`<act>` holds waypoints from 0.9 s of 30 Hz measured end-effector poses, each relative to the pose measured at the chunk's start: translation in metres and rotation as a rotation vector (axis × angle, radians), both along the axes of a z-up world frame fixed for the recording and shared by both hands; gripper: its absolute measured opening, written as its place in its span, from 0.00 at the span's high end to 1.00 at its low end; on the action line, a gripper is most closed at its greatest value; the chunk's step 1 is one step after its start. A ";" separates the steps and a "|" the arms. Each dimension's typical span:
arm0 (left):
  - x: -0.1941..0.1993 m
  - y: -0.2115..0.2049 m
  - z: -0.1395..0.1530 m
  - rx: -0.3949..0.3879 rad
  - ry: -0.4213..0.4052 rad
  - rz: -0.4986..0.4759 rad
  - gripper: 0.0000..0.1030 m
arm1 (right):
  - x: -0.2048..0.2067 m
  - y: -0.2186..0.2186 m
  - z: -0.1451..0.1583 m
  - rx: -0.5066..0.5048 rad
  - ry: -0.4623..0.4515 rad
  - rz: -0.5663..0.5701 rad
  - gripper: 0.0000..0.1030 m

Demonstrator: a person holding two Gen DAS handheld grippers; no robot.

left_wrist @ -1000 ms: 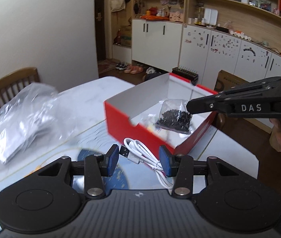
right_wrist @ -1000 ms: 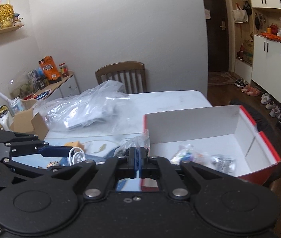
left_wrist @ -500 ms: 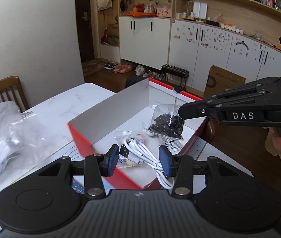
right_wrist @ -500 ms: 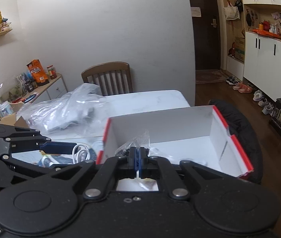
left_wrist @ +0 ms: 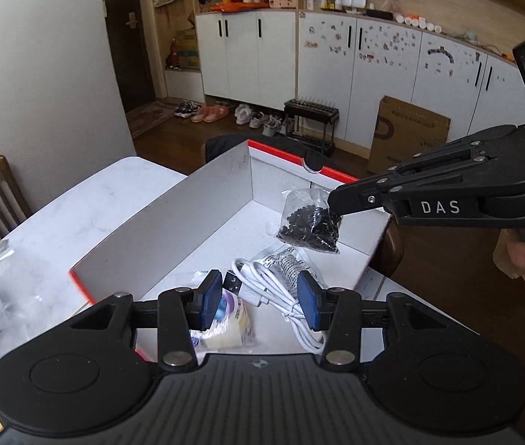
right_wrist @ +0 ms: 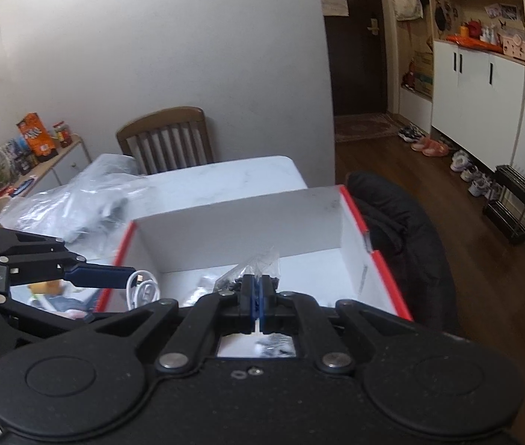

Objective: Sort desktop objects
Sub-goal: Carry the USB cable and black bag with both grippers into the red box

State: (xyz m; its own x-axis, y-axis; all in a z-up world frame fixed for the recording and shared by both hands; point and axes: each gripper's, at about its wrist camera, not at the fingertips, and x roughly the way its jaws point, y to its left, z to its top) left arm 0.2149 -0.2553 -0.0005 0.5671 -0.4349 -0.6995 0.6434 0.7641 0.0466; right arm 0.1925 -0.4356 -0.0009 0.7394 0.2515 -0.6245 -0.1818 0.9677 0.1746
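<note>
Now, left view: my left tongs (left_wrist: 259, 298) clamp the coiled white cable (left_wrist: 281, 296) over the red box (left_wrist: 173, 230) on the tabletop (left_wrist: 88, 215) | right view: my right tongs (right_wrist: 257, 291) are pinched tight on the bag of black bits (right_wrist: 258, 269), above that box.

Both tongs have travelled from above the worktop's cluttered part to over the open red box (left_wrist: 173, 222). The left tongs (left_wrist: 260, 302) now carry the white cable (left_wrist: 281, 293) above its floor, and the right tongs (right_wrist: 257, 293) carry the bag of black bits (left_wrist: 310, 224) farther inside.
</note>
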 end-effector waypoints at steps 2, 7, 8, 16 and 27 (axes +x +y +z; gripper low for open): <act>0.008 -0.006 -0.004 0.015 0.007 -0.008 0.58 | 0.008 -0.004 -0.004 -0.010 0.011 -0.003 0.98; 0.025 -0.023 -0.016 0.065 0.011 -0.034 0.58 | 0.032 -0.008 -0.020 -0.043 0.042 0.003 0.98; 0.028 -0.026 -0.019 0.072 0.014 -0.037 0.58 | 0.036 -0.008 -0.022 -0.048 0.045 0.006 0.98; 0.050 -0.041 -0.038 0.122 0.064 -0.047 0.58 | 0.067 -0.003 -0.042 -0.101 0.088 0.041 0.98; 0.067 -0.041 -0.064 0.169 0.140 -0.051 0.58 | 0.103 0.006 -0.062 -0.142 0.221 0.070 0.98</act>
